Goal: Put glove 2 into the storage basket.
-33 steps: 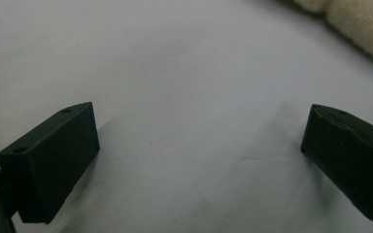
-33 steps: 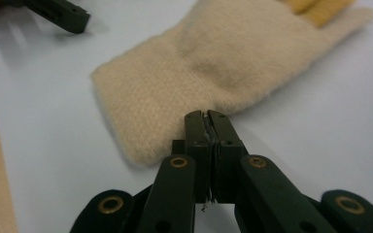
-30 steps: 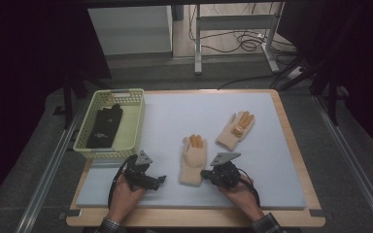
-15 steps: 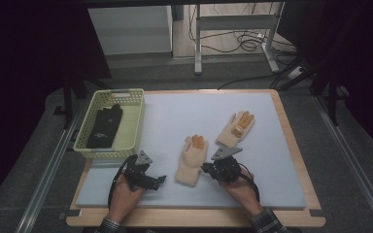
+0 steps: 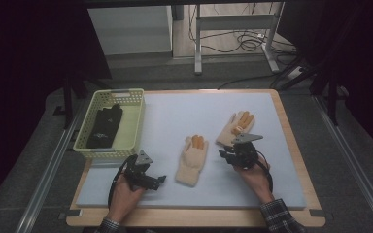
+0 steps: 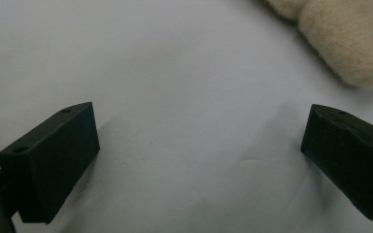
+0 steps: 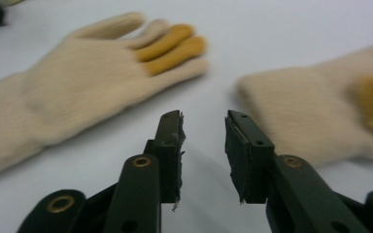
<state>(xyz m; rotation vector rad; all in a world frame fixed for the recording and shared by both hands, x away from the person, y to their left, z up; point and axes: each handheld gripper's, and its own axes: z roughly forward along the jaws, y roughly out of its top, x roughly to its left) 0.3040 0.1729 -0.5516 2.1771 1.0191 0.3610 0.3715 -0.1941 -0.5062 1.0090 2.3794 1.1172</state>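
Observation:
Two cream knit gloves with orange fingers lie on the pale mat. One glove point(image 5: 193, 160) point(image 7: 87, 82) is at the middle, the other glove point(image 5: 234, 127) point(image 7: 311, 111) farther right. My right gripper point(image 5: 225, 155) point(image 7: 203, 128) hovers low between them, close to the right glove's cuff, its jaws a narrow gap apart with nothing in them. My left gripper point(image 5: 159, 180) point(image 6: 199, 160) rests near the front, left of the middle glove's cuff point(image 6: 340, 43), jaws spread wide and empty.
A pale yellow basket point(image 5: 138, 121) at the left of the mat holds a black folded item point(image 5: 104, 127). The mat point(image 5: 184, 111) lies on a wooden board with metal rails on both sides. Cables and a table frame stand beyond the far edge.
My right gripper has moved away from the person and a little right, from beside the middle glove toward the right glove's cuff. The left gripper has stayed put.

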